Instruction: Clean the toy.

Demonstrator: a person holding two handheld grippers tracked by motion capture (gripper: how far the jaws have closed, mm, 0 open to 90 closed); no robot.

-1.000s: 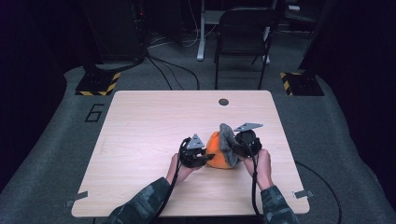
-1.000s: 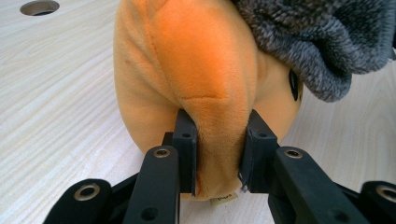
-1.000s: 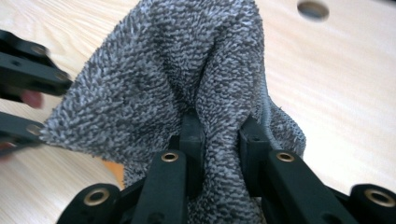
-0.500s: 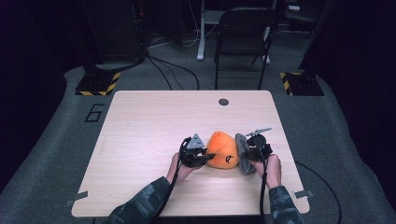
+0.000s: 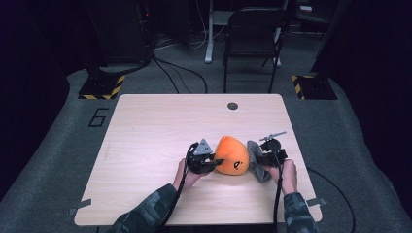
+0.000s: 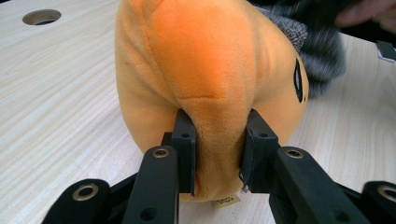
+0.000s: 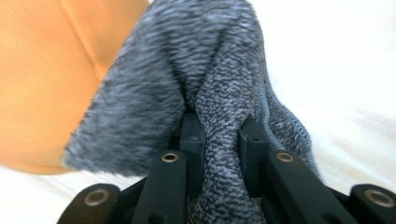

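An orange plush toy with a black eye mark lies on the wooden table, right of centre. My left gripper is shut on a fold of the orange plush toy at its left side; the pads pinch the fabric. A grey knitted cloth lies against the toy's right side. My right gripper is shut on a bunched fold of the grey cloth, and the orange toy sits just behind it.
A round cable hole sits near the table's far edge. A black chair stands beyond the table, with cables on the floor. Bare tabletop stretches to the left and far side of the toy.
My right gripper has carried the grey cloth from on top of the toy down and to the right, so it now lies beside the toy. The left gripper has kept still on the toy.
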